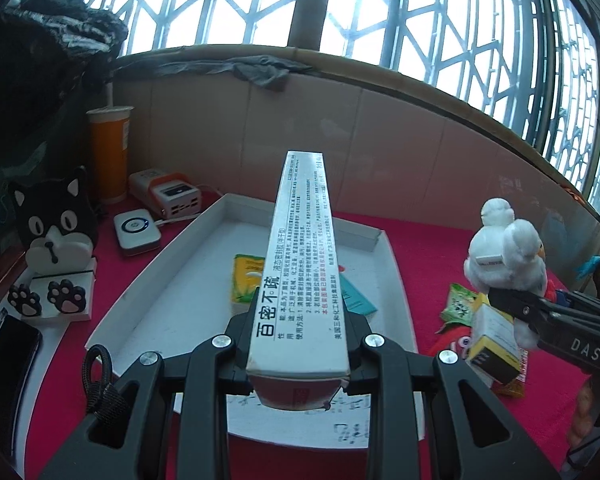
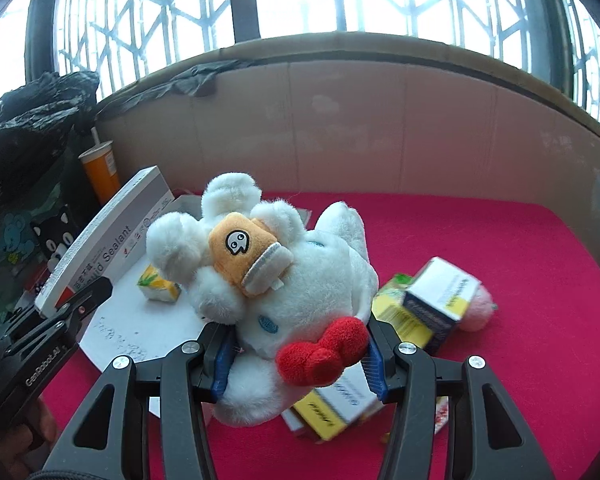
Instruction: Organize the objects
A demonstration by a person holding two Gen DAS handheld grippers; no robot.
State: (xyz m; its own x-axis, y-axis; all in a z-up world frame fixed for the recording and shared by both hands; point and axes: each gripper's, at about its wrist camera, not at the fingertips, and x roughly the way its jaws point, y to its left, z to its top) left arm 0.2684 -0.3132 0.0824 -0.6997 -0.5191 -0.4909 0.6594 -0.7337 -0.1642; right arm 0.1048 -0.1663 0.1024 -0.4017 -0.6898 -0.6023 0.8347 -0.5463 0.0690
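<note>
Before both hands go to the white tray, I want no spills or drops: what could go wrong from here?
1. The long sealant box is pinched only at its near end by the left gripper; its far end might swing into the orange cup.
2. The right gripper squeezes the soft plush toy, which could slip.
3. The white tray already holds a yellow pack; crowding is possible.

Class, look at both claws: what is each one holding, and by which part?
The left claw grips the long sealant box at its near end. The right claw grips the white plush toy around its lower body.
</note>
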